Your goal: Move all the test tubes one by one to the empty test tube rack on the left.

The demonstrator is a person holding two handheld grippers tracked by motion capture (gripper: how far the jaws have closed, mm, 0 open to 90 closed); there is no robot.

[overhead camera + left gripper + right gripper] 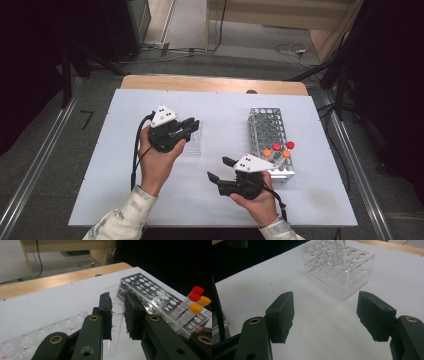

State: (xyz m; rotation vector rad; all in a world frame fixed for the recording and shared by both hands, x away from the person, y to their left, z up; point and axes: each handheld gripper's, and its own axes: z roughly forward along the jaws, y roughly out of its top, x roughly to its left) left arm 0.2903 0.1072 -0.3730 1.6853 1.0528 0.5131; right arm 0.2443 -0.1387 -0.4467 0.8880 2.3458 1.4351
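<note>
We hold left hand-held gripper (pixel 117 315) raised, jaws clamped on clear glass tube (pixel 117 325). Right hand-held gripper (pixel 325 315) low, jaws apart, nothing between. White desk (pixel 210 195), grey floor (pixel 45 165).

A metal rack (pixel 270 137) stands at centre right of the high view on the white worktop (pixel 150 200). Four capped tubes sit at its near end: two red caps (pixel 283 146) and two orange caps (pixel 276 153). A wooden edge (pixel 210 84) runs along the worktop's far side, across the upper middle of the frame. Beyond it, cables (pixel 292 49) lie on the grey floor (pixel 240 35) at upper right. Metal rails (pixel 30 175) run down the frame's left and right sides.
</note>
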